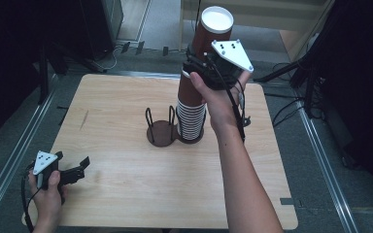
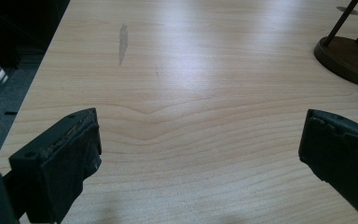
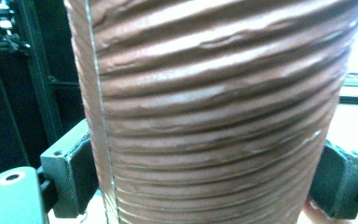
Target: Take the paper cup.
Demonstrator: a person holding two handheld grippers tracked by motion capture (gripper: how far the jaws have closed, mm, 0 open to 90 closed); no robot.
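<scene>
A tall stack of upside-down brown ribbed paper cups point(image 1: 192, 114) stands at the table's middle. Its topmost cup point(image 1: 215, 30), white base up, leans slightly right. My right gripper point(image 1: 200, 68) is shut on that upper cup; in the right gripper view the ribbed cup wall point(image 3: 214, 107) sits between the right gripper's point(image 3: 205, 172) two jaws, which press its sides. My left gripper point(image 1: 80, 167) rests open near the table's front left corner, and the left gripper point(image 2: 200, 154) has bare wood between its jaws.
A dark round wooden holder point(image 1: 160, 132) with wire loops stands just left of the stack, its base point(image 2: 347, 56) at the upper right of the left gripper view. The wooden table point(image 1: 126, 194) has rails and dark stands around it.
</scene>
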